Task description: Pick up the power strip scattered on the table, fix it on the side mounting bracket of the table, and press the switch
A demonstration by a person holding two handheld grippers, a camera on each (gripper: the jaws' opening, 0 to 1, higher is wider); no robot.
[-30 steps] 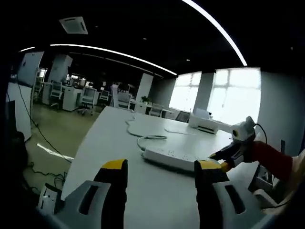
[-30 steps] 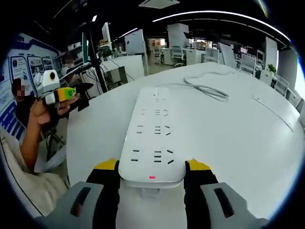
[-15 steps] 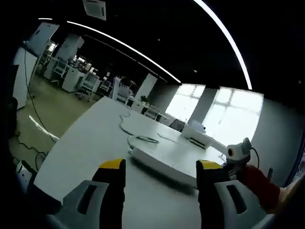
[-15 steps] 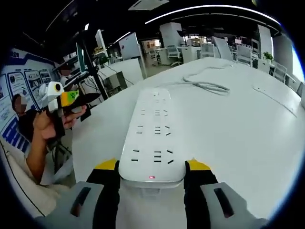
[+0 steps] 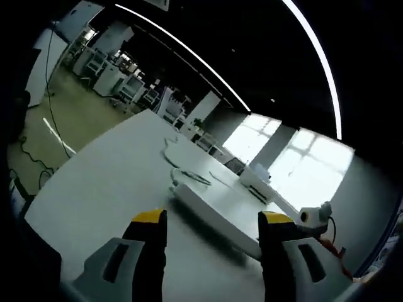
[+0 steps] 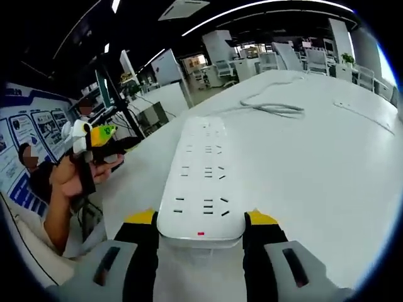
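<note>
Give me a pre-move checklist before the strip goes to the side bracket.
1. Right gripper clamps the power strip at its end, jaws on both sides: ok.
2. Strip off the table: ok, the left gripper view shows a gap and shadow beneath it.
3. Cable free of snags: cannot tell, it trails in loops across the table.
4. Left gripper open, empty and ready: ok.
5. Mounting bracket located: cannot tell.
6. Switch position: cannot tell; a small red mark shows near the gripped end.
</note>
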